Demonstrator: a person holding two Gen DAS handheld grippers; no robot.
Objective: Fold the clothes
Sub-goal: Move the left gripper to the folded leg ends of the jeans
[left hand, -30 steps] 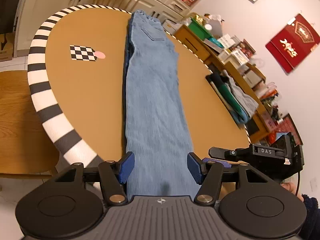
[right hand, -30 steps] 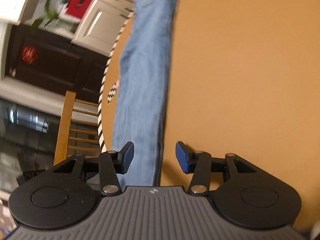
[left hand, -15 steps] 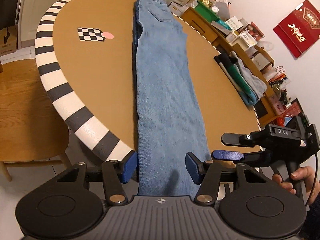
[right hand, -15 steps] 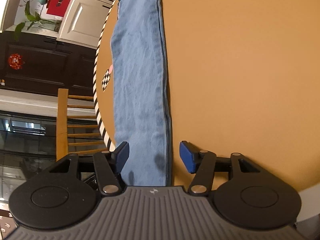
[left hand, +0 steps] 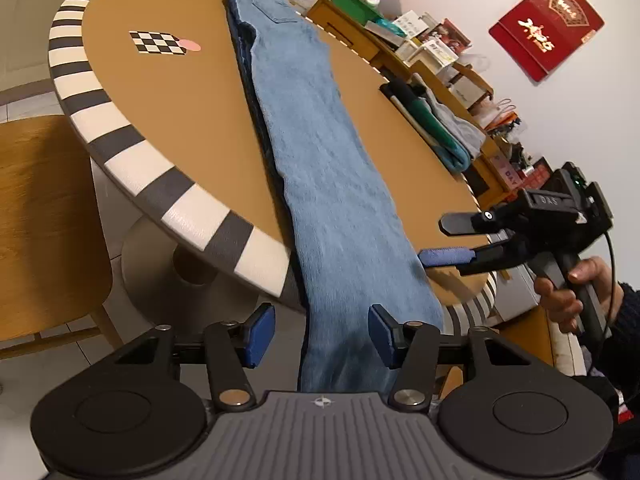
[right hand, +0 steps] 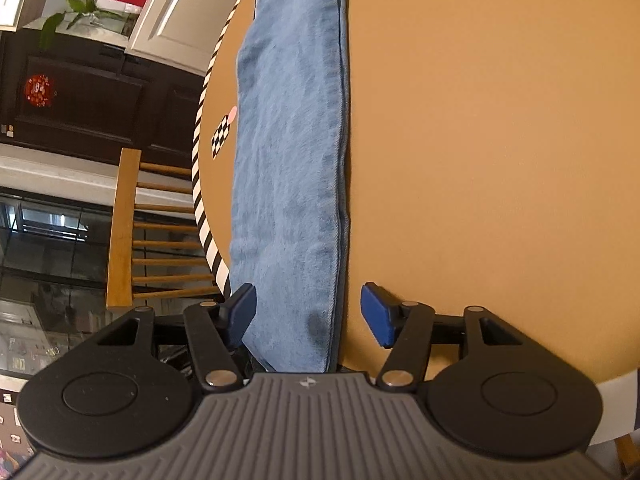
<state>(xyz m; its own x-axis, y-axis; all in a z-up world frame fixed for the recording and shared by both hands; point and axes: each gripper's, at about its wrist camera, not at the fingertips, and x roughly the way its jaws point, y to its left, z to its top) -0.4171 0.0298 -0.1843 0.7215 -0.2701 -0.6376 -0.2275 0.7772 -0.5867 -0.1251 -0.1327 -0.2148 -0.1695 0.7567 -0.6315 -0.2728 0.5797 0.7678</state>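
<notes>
Light blue jeans (left hand: 320, 152), folded lengthwise leg on leg, lie stretched across the round brown table (left hand: 168, 112); the hem end hangs over the near edge. My left gripper (left hand: 322, 334) is open, its blue pads either side of the hanging hem, below the table edge. My right gripper (right hand: 308, 314) is open and straddles the jeans' (right hand: 292, 160) right seam edge near the hem. The right gripper also shows in the left wrist view (left hand: 460, 240), coming in from the right at the jeans' edge, held by a hand.
A checkerboard marker (left hand: 158, 43) lies on the table left of the jeans. Folded clothes (left hand: 436, 128) sit at the far right rim. A wooden chair (left hand: 44, 220) stands left of the table; another chair (right hand: 152, 228) shows beyond the striped rim. Cluttered shelves (left hand: 420, 40) line the wall.
My left gripper has drawn back and down from the tabletop to below its edge, at the hanging hem. My right gripper has shifted over the jeans' right edge and steadied.
</notes>
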